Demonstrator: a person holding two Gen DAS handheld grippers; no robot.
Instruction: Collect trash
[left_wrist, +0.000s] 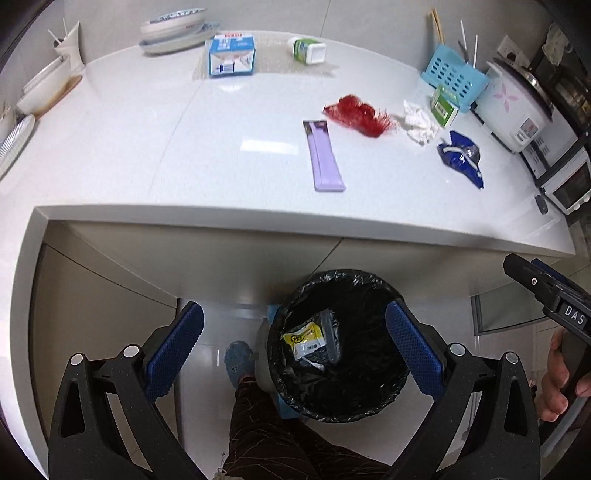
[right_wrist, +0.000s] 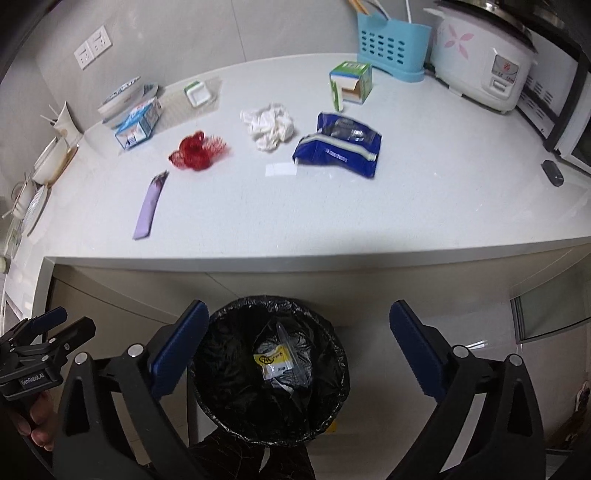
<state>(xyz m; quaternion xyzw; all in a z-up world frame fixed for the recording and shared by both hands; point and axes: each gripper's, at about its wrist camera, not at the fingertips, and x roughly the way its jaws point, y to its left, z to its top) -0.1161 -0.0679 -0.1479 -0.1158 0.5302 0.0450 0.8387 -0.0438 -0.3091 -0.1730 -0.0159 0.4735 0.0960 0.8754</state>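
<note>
A bin lined with a black bag (left_wrist: 341, 347) (right_wrist: 269, 373) stands on the floor below the counter's front edge; a yellow-and-white wrapper (left_wrist: 304, 338) (right_wrist: 275, 360) and a clear plastic piece lie inside. My left gripper (left_wrist: 295, 352) hangs open above the bin, nothing between its blue pads. My right gripper (right_wrist: 299, 349) is open wide over the bin, also empty. On the counter lie a purple wrapper (left_wrist: 325, 158) (right_wrist: 149, 206), red netting (left_wrist: 356, 115) (right_wrist: 197, 149), crumpled white tissue (left_wrist: 419, 123) (right_wrist: 269, 125), a blue packet (left_wrist: 461, 157) (right_wrist: 340, 147) and a small green-and-white box (left_wrist: 445, 105) (right_wrist: 351, 83).
A milk carton (left_wrist: 231, 55) (right_wrist: 138, 123), a green-lidded jar (left_wrist: 308, 50), stacked dishes (left_wrist: 173, 29), a light-blue utensil basket (left_wrist: 452, 75) (right_wrist: 391, 46), a rice cooker (left_wrist: 517, 110) (right_wrist: 480, 62) and a toaster oven (left_wrist: 569, 181) line the counter's back and right. A person's leg and blue shoe (left_wrist: 238, 360) are beside the bin.
</note>
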